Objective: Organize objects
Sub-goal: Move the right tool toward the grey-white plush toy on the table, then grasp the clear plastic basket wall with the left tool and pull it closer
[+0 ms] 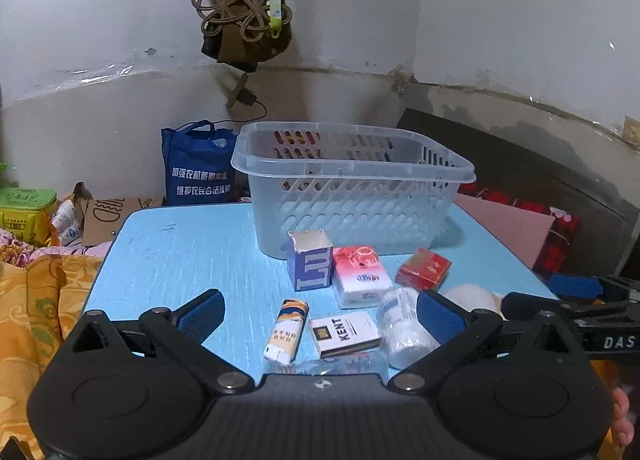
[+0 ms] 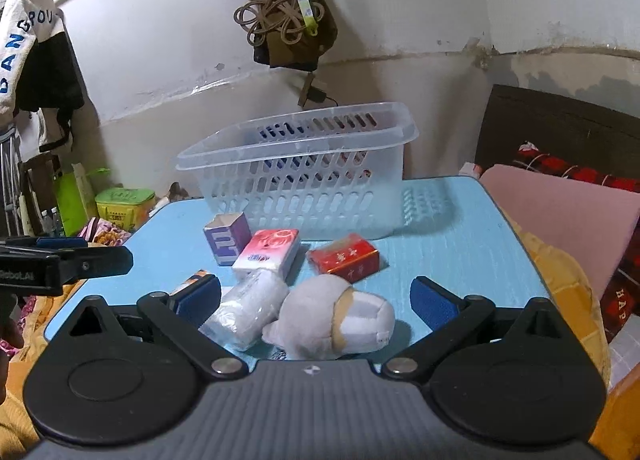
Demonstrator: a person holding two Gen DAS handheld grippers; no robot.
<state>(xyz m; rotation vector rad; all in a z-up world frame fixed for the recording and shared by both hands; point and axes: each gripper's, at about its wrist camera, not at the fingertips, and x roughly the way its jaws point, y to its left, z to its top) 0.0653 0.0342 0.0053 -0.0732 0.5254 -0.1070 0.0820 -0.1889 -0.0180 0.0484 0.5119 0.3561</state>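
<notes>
A clear slotted basket [image 1: 352,188] [image 2: 304,176] stands at the back of the blue table [image 1: 180,260] [image 2: 460,252]. In front of it lie an open blue box [image 1: 310,260] [image 2: 226,238], a pink tissue pack [image 1: 360,274] [image 2: 270,252], a red box [image 1: 423,268] [image 2: 346,258], a white KENT pack [image 1: 344,334], an orange-and-white tube [image 1: 287,330], a plastic-wrapped roll [image 1: 404,328] [image 2: 246,308] and a grey plush toy [image 2: 332,312]. My left gripper [image 1: 320,314] is open over the KENT pack and tube. My right gripper [image 2: 316,300] is open around the plush and roll.
A blue tote bag [image 1: 198,164] and a green tin [image 1: 26,212] [image 2: 124,204] sit behind the table on the left. Yellow bedding [image 1: 36,300] lies left, a pink cushion [image 2: 560,220] and a dark headboard right. Cords and a pouch [image 1: 244,16] hang on the wall.
</notes>
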